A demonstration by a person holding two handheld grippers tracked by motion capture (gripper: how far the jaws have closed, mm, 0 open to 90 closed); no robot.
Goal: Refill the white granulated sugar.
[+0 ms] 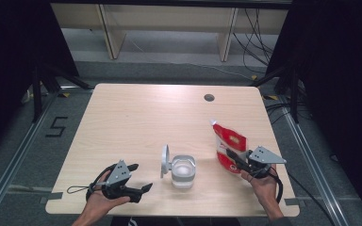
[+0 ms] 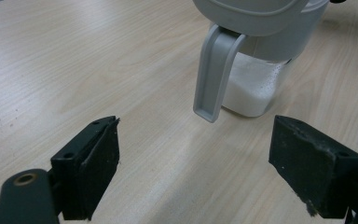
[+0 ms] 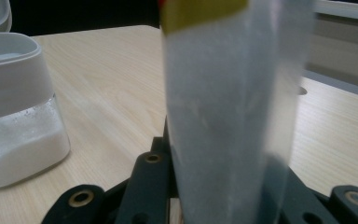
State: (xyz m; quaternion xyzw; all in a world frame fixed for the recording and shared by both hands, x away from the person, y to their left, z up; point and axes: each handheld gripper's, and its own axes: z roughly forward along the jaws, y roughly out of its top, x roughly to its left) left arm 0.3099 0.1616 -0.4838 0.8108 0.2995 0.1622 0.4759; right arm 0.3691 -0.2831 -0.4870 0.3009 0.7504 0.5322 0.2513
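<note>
So the right gripper [image 1: 235, 159] is clamped on a red and white pouch [image 1: 230, 147], jaws pinching it low down. In the right gripper view the pouch [image 3: 228, 116] stands pretty much upright straight out of the jaws, see-through on that side with a yellow strip near the top. From the high view it's held over the right part of the bench [image 1: 136, 113], leaning a little with its top pointing away from the person, just right of the container and not touching it.

The left gripper [image 1: 140, 177] has its jaws spread wide with nothing between them, just bare wood. It sits in the person's left hand [image 1: 100, 201] near the front edge of the bench, aimed across at the container.

The container [image 1: 183, 171] is a clear squarish jar with a grey upper band, sitting on the bench between the two grippers, a bit nearer the front edge. There's white powder in the bottom of it [image 3: 21, 140]. Its lid [image 1: 164, 160] is flipped open and stands up on the left side. In the left gripper view a grey latch [image 2: 214, 74] hangs down the front of the jar.

Further back there's a round cable hole [image 1: 209, 98] in the bench top.
</note>
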